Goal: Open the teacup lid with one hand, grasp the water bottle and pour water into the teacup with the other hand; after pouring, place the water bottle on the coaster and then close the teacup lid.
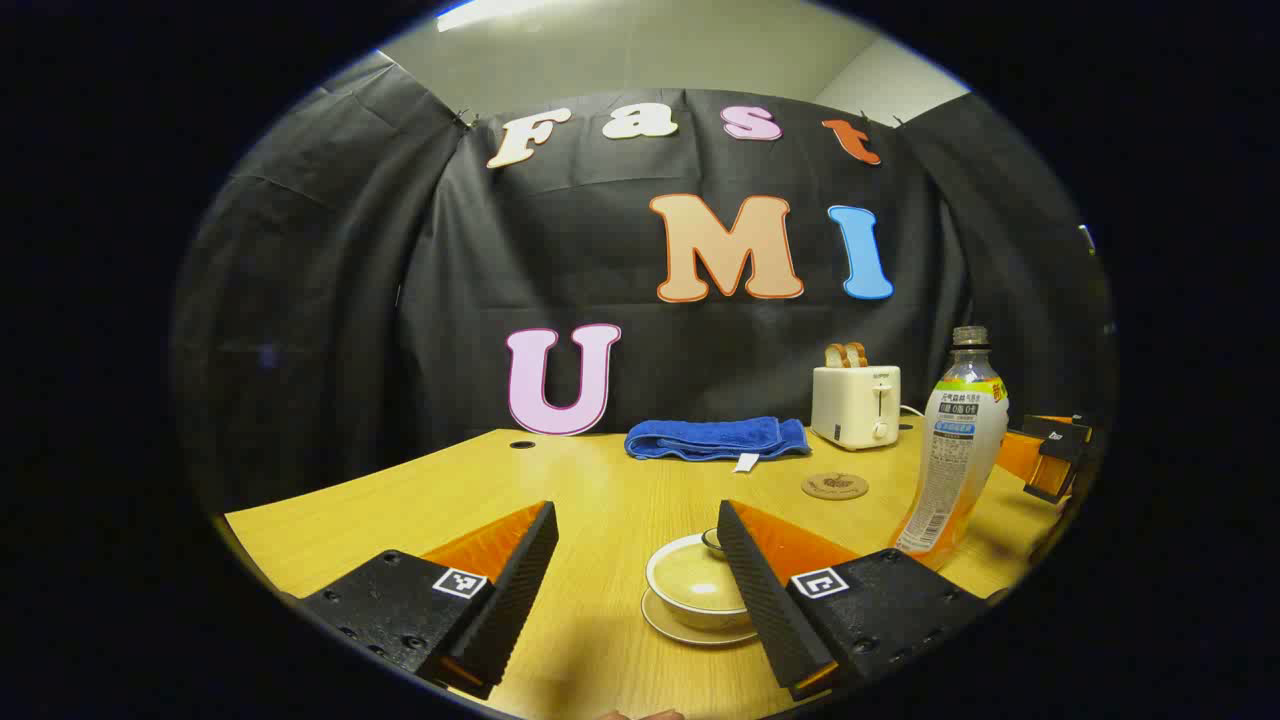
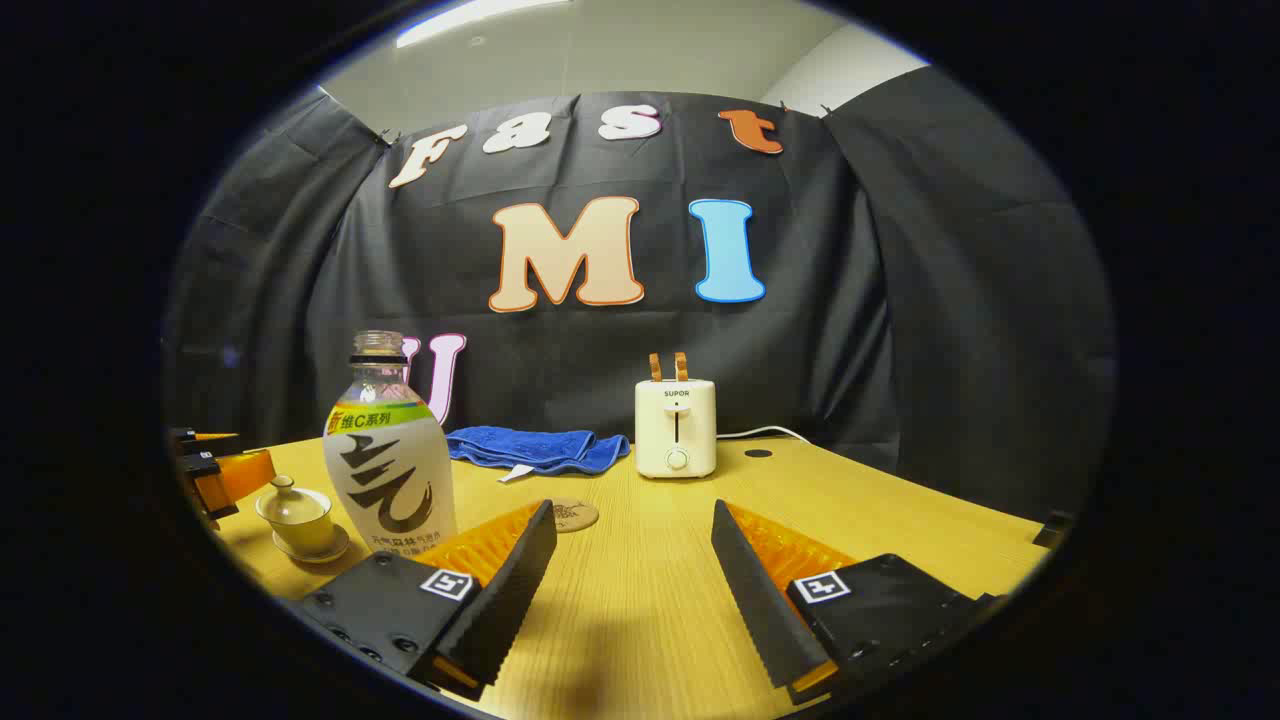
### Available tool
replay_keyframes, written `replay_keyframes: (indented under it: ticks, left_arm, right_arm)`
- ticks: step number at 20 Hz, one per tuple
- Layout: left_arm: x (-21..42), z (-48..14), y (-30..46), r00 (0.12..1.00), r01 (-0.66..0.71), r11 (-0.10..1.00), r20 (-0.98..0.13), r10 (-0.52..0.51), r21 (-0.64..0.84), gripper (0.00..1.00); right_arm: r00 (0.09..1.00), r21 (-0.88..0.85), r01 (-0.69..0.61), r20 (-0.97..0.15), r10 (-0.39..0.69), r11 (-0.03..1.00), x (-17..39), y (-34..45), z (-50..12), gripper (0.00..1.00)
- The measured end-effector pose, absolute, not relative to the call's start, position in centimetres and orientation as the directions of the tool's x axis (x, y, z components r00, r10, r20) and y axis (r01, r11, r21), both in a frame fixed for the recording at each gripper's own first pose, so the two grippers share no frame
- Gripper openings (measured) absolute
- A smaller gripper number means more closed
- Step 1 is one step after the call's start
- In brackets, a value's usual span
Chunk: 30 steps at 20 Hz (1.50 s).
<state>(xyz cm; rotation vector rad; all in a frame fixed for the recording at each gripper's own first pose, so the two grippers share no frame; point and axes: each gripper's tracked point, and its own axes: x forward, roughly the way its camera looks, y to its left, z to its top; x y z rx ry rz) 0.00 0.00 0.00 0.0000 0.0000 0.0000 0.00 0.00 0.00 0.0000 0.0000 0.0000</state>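
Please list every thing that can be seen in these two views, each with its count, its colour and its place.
teacup: one, pale cream, lid on, on a saucer, near the table's front.
water bottle: one, clear with a white label, uncapped, upright beside the teacup.
coaster: one, brown, round, behind the teacup.
towel: one, blue, folded, at the back.
toaster: one, cream, two slices inside, beside the towel.
table: one, yellow wood.
left gripper: one, open, above the teacup.
right gripper: one, open, beside the bottle.
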Motion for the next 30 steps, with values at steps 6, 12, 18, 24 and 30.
replay_keyframes:
  ticks: [6,12,18,24,30]
  left_arm:
    - [-0.1,-0.1,0.1,1.000,-0.008,1.000,-0.003,0.008,0.003,0.94]
    - [0.0,-0.2,0.2,1.000,-0.021,1.000,-0.008,0.021,0.003,0.94]
    - [0.1,-0.3,-0.2,1.000,-0.006,1.000,-0.015,0.006,0.008,0.94]
    - [0.1,0.0,-0.7,1.000,0.024,1.000,0.003,-0.024,-0.005,0.94]
    - [0.4,-1.1,-4.0,0.990,0.128,0.992,-0.062,-0.129,-0.008,0.94]
  right_arm:
    - [1.000,-0.001,0.004,0.001,-0.004,1.000,0.1,0.0,-0.1,1.00]
    - [1.000,-0.001,0.005,0.002,-0.005,1.000,0.1,-0.1,-0.1,0.96]
    - [1.000,-0.002,0.013,0.004,-0.013,1.000,0.0,-0.2,0.0,0.98]
    - [1.000,-0.002,0.009,0.005,-0.009,1.000,0.1,-0.1,0.0,0.96]
    - [1.000,-0.002,0.000,0.006,0.000,1.000,0.0,0.1,0.0,0.99]
